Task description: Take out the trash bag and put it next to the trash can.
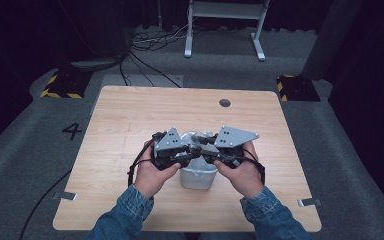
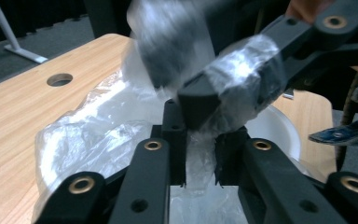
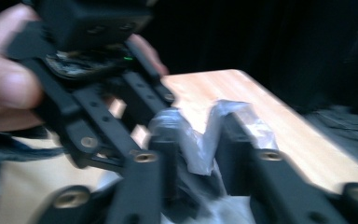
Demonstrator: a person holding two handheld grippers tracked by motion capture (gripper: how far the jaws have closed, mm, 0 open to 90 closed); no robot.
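A small white bin [image 1: 198,177] stands on the wooden table [image 1: 120,120] near its front middle, lined with a clear plastic bag [image 2: 98,135]. Both grippers meet just above the bin's rim. My left gripper [image 2: 199,161] has its jaws close together, pinching a strip of the bag's film; in the high view it [image 1: 192,150] sits at the bin's left. My right gripper [image 3: 203,135] faces it with its jaws apart, film draped over both fingertips [image 3: 244,116] and sagging between them. From the left gripper view, the right gripper [image 2: 186,79] looms close, its tips wrapped in plastic.
A round cable hole [image 1: 224,102] lies in the table's far side. On the floor beyond are a white-legged frame [image 1: 225,30], loose cables [image 1: 150,40] and two yellow-and-black striped blocks [image 1: 60,85] [image 1: 295,87]. Denim sleeves [image 1: 125,210] come in from the bottom.
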